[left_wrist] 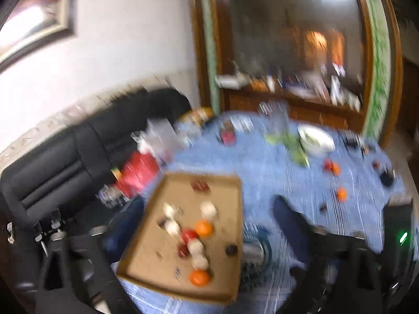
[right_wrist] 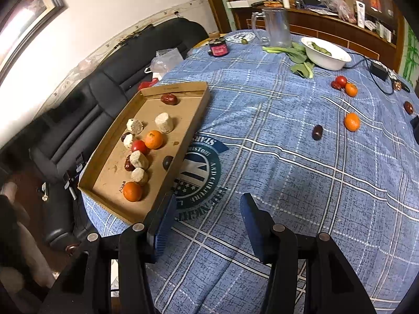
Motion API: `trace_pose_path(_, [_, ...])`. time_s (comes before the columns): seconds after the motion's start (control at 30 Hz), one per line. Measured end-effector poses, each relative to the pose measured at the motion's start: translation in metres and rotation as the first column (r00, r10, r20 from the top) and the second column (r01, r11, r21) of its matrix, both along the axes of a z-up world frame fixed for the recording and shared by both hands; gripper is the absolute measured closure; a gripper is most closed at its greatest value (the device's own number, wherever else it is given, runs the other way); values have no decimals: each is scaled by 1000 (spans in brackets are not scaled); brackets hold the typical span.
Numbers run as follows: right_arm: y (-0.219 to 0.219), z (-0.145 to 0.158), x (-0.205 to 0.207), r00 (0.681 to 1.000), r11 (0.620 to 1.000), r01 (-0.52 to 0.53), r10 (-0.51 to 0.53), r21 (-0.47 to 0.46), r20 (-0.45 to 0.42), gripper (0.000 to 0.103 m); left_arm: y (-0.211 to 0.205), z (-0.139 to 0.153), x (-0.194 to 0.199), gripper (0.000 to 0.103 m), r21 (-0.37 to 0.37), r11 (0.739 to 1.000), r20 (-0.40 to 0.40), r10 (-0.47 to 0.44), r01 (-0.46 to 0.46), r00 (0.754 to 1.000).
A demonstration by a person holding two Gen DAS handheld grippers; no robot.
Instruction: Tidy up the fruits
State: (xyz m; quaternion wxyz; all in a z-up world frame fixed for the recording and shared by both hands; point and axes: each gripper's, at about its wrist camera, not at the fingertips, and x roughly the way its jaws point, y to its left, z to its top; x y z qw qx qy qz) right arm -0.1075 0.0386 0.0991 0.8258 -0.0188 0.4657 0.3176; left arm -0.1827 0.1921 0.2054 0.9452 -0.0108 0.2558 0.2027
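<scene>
A shallow cardboard tray [right_wrist: 183, 89] lies at the table's left edge. It holds two oranges [right_wrist: 154, 139], a red tomato [right_wrist: 138, 146], red dates [right_wrist: 169, 99] and pale chunks [right_wrist: 164, 122]. Loose on the blue checked cloth lie an orange [right_wrist: 351, 121], a dark date [right_wrist: 317, 132] and a tomato [right_wrist: 341, 80] next to another orange [right_wrist: 351, 89]. My right gripper [right_wrist: 207, 206] hovers open over bare cloth just right of the tray. In the blurred left wrist view, my left gripper [left_wrist: 207, 217] stands wide open above the tray [left_wrist: 235, 183], holding nothing.
At the far side of the table stand a white bowl [right_wrist: 327, 52] of greens, loose leaves [right_wrist: 298, 57], a glass jug [right_wrist: 277, 26] and a dark jar [right_wrist: 218, 48]. A black adapter [right_wrist: 378, 69] with its cable lies far right. A black sofa [right_wrist: 104, 91] runs along the left.
</scene>
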Motion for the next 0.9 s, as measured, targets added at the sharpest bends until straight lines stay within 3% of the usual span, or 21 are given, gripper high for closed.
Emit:
trace_pose_path(0.1, [8,4,-3,999,1000,-29,29,1,17,47,6,13,-9,0,25,997,25,74,-75,997])
trace_pose_path(0.27, [22,8,-11,996,997,-78,78,7,37,47,17,10,-16,0,7,989,-51,148,-148,988])
trace_pose_path(0.5, [43,2,-25,989,990,-136,138,-26,51,47,42,-36,-24,0,-107,974,-223,172,-199,960])
trace_pose_path(0.7, [54,-14,-32,985,984,-173,173,-52,10,47,45,-74,-34,0,-103,966,-334,191,-237,923])
trace_pose_path(0.9, [60,-25,-39,981,978,-194,194,-74,-6,47,49,-90,-40,0,-123,958,-385,194,-259,902])
